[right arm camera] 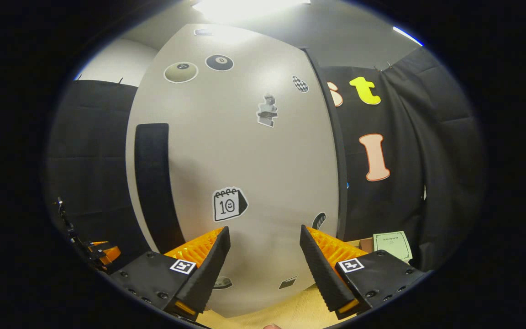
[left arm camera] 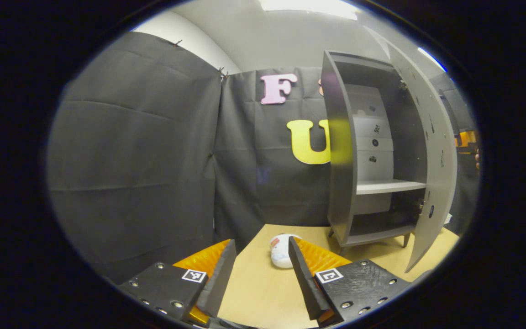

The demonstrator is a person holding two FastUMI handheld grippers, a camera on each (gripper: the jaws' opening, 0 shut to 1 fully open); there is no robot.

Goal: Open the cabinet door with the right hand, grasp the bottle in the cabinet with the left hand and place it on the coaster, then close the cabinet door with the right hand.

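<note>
Grippers are both hanging open and empty while I am working between the bottle step and the door-closing step.

Going from big to small: the grey cabinet [left arm camera: 372, 151] is standing on the wooden table [left arm camera: 263, 292] with its door [left arm camera: 432, 173] swung wide, and the shelves I am seeing inside are holding nothing, so I am judging the opening and the taking-out done. My right gripper [right arm camera: 265, 256] is facing the outer face of that door [right arm camera: 244, 160], jaws spread and not touching it; closing is what I am reckoning remains. My left gripper [left arm camera: 260, 269] is hovering jaws apart over the table, and just beyond its fingertips the white bottle [left arm camera: 281, 251] is sitting. Partly hidden by a finger, it is looking upright, long axis vertical; I cannot tell whether a coaster is lying under it.
</note>
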